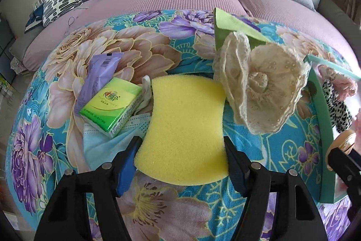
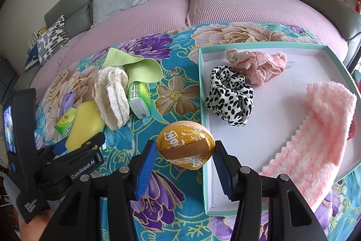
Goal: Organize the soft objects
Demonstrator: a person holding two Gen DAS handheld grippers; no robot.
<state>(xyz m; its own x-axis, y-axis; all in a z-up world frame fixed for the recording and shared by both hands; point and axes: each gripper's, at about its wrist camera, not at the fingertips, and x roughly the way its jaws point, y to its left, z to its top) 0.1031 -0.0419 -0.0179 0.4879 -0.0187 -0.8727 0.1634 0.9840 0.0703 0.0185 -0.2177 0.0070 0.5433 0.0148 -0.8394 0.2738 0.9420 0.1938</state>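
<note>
Meanwhile, left gripper point(image 1: 181, 148) clamped on yellow sponge point(image 1: 183, 128); right gripper point(image 2: 185, 160) pinching round gold pouch point(image 2: 185, 147) beside teal tray point(image 2: 204, 128).

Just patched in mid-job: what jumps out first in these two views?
The yellow sponge sits squarely between the left tool's fingers, touching both, beside a cream lace flower. The right tool holds a gold round puff at the edge of the teal-rimmed box, where a leopard-print scrunchie and fluffy pink cloth lie.
</note>
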